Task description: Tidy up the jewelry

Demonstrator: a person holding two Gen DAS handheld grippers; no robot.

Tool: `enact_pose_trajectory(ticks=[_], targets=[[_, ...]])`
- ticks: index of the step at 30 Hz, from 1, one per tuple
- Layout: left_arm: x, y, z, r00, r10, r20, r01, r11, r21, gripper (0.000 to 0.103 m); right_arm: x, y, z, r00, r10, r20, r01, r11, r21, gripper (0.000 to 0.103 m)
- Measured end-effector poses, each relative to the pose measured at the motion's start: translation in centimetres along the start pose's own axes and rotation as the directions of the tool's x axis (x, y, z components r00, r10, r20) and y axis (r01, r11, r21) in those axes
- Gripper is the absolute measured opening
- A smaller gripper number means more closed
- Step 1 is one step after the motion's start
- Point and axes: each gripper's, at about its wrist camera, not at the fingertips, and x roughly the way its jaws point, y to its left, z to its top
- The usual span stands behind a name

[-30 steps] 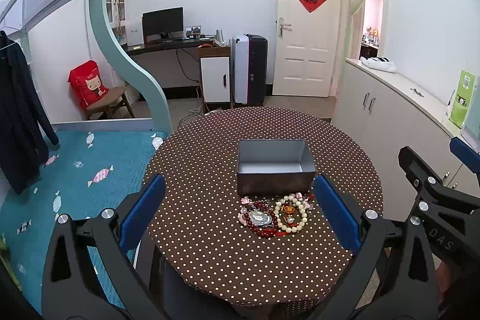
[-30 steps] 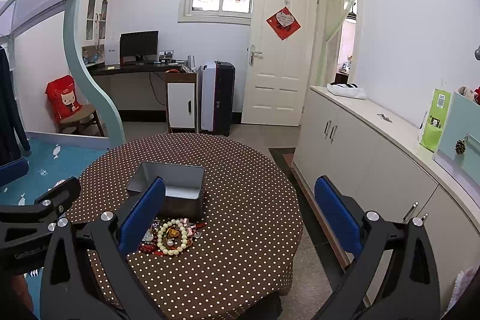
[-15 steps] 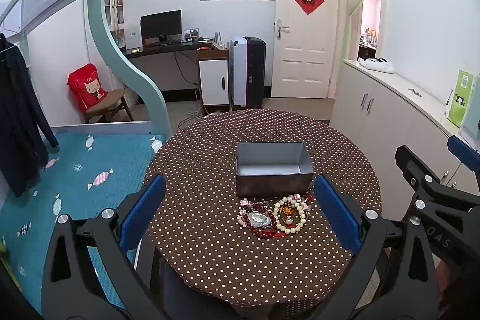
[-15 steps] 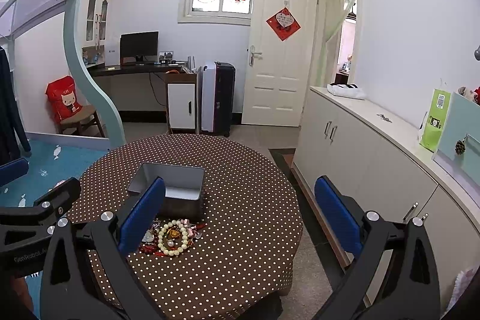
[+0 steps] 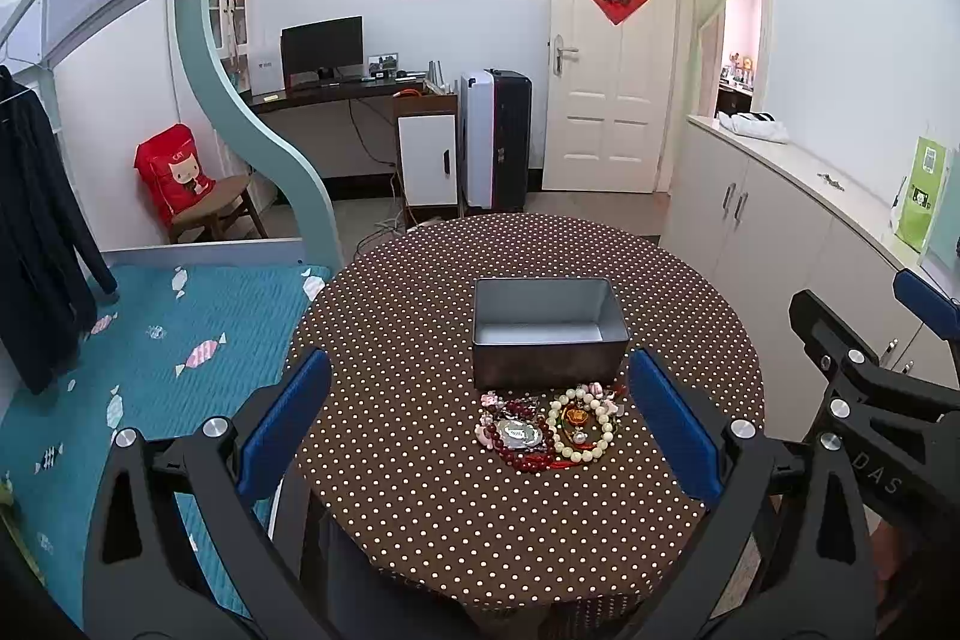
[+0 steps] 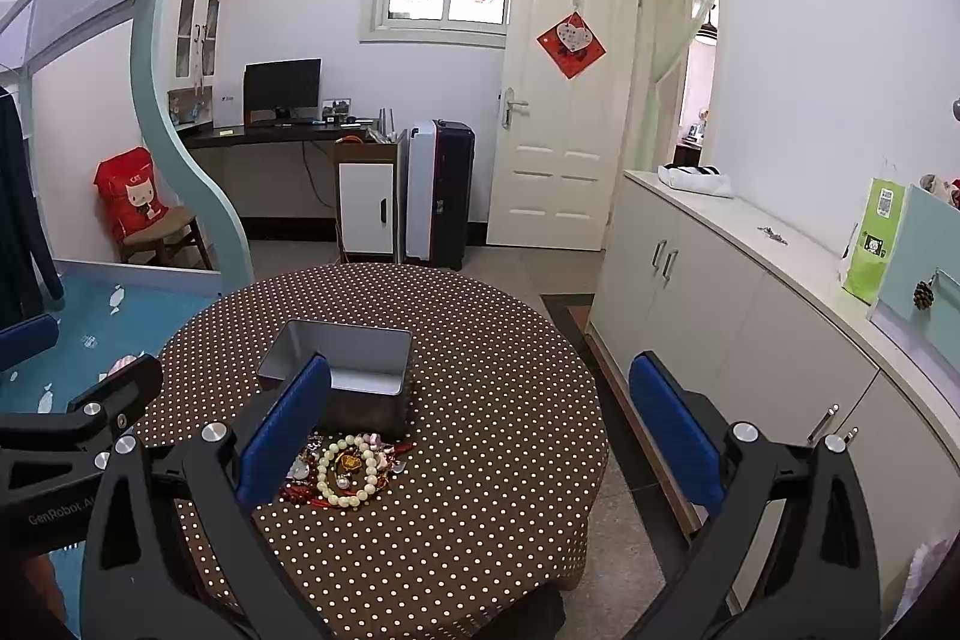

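Two tools, left tool (image 5: 480, 424) and right tool (image 6: 480, 424), gape above jewelry (image 5: 549, 429) beside tin (image 5: 549, 334).

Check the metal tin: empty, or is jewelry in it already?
Empty. The tin shows a bare floor in the left wrist view; the jewelry pile lies on the tablecloth in front.

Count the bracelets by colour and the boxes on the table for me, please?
Cream bead bracelet: 1
Dark red bead bracelet: 1
Pink bead bracelet: 1
Grey metal box: 1
Total: 4 that I can tell apart.
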Motion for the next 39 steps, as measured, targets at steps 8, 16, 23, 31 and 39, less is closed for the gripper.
enact_pose_trajectory(ticks=[8,16,23,31,39], targets=[[0.7,0.2,0.0,1.000,-0.005,-0.017,0.005,1.000,-0.003,0.098,0.6,0.0,0.1,1.000,0.006,-0.012,-0.006,1.000,0.000,0.096],[3.4,0.9,-0.5,0.995,-0.045,-0.090,0.044,0.999,-0.012,0.098,3.6,0.3,-1.1,0.994,0.049,-0.097,-0.049,0.999,-0.002,0.096],[7.6,1.5,-1.9,0.978,-0.084,-0.193,0.084,0.996,-0.008,0.098,7.8,1.0,-3.5,0.962,0.148,-0.229,-0.145,0.989,0.029,0.096],[12.9,1.7,-4.3,0.953,-0.073,-0.293,0.082,0.996,0.019,0.098,12.0,1.5,-6.1,0.929,0.185,-0.322,-0.177,0.983,0.054,0.096],[17.8,2.9,-6.7,0.910,-0.057,-0.410,0.058,0.998,-0.008,0.098,15.1,2.7,-8.1,0.900,0.207,-0.384,-0.222,0.975,0.005,0.065]])
